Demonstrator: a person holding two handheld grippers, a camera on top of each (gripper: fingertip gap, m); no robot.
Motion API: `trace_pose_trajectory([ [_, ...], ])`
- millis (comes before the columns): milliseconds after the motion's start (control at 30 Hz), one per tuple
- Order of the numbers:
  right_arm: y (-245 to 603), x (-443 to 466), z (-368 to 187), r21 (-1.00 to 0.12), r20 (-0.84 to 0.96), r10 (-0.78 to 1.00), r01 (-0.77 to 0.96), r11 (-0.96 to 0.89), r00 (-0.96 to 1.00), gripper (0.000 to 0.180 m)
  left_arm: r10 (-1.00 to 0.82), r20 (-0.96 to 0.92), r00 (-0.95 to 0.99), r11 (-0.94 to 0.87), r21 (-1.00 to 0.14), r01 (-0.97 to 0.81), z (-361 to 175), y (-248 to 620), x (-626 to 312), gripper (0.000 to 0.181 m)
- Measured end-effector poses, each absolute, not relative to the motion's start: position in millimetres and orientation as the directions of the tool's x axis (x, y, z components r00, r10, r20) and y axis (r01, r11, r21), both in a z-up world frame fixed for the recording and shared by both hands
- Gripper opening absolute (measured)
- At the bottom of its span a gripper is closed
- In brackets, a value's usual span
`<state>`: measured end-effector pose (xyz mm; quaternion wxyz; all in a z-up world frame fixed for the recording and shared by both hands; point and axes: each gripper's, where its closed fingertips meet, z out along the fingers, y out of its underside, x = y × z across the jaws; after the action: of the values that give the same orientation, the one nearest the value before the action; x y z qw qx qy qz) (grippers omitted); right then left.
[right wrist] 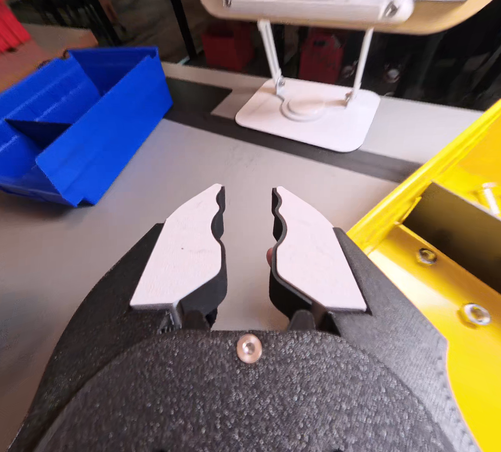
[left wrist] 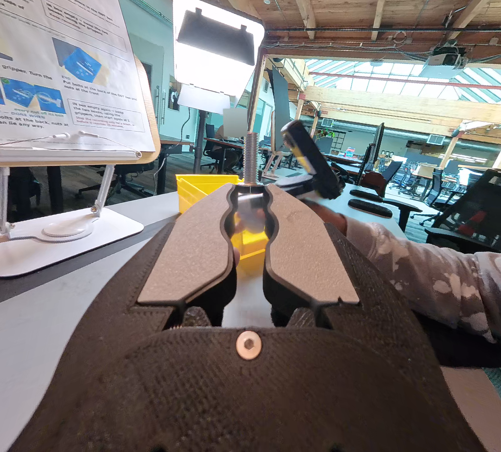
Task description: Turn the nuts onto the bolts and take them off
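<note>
Left gripper (left wrist: pixel 249 192) jaws clenched on the bolt (left wrist: pixel 251 159) by its head; the threaded shank stands upright above the fingertips, no nut on it as far as I can see. It's held up off the worktop (right wrist: pixel 189 167), in front of the yellow bin (left wrist: pixel 206 181).

Right gripper (right wrist: pixel 248 189) jaws released, nothing between them, hovering low over the bare middle of the worktop. The yellow bin (right wrist: pixel 406 262) sits just to its right; two nuts (right wrist: pixel 477 314) lie in the near compartment and a second bolt (right wrist: pixel 490 201) behind the divider. Blue bin (right wrist: pixel 89 124) toward the far left, its compartments look empty from here. Instruction sheet stand (right wrist: pixel 306 119) at the back edge. The right view is motion-blurred.

Step in hand, my read: fetch a nut with the right and start it on the held bolt.

How to do it well:
- Swing right, take the nearer nut across its flats so the hole stays open, not covered by a pad.
- Keep the left still, shank vertical.
- Bring the nut down coaxial onto the tip; a tilt risks cross-threading.
- Turn in short twists, regrip between them, light clamp so it can find the thread.

Risk: the nut may slip flat against the bin floor; approach steeply.
</note>
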<state>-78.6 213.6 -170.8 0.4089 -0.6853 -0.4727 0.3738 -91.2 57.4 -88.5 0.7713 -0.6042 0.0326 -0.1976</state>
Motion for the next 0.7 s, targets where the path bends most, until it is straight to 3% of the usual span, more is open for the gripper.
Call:
trace_pose_trajectory([
  [100, 227, -71, -145, -0.933, -0.09, 0.949, 0.308, -0.187, 0.303, 0.033, -0.315, 0.182, 0.931, 0.197, -0.948, 0.252, -88, 57, -100, 0.018],
  [200, 233, -71, -147, -0.91, -0.02, 0.955, 0.391, -0.14, 0.295, 0.033, -0.296, 0.192, 0.936, 0.195, -0.947, 0.256, -89, 58, -108, 0.018],
  [367, 216, -85, -183, -0.808, -0.006, 0.971, 0.571, -0.146, 0.24, 0.032, -0.255, 0.172, 0.952, 0.194, -0.955, 0.225, -90, 57, -118, 0.018],
  [567, 199, -84, -249, -0.733, -0.07, 0.937, 0.619, -0.281, 0.342, 0.035, -0.244, 0.133, 0.961, 0.196, -0.963, 0.183, -90, 44, -124, 0.018],
  [700, 217, -68, -271, -0.713, -0.004, 0.898, 0.628, -0.31, 0.439, 0.032, -0.235, 0.115, 0.965, 0.187, -0.969, 0.161, -96, 31, -130, 0.018],
])
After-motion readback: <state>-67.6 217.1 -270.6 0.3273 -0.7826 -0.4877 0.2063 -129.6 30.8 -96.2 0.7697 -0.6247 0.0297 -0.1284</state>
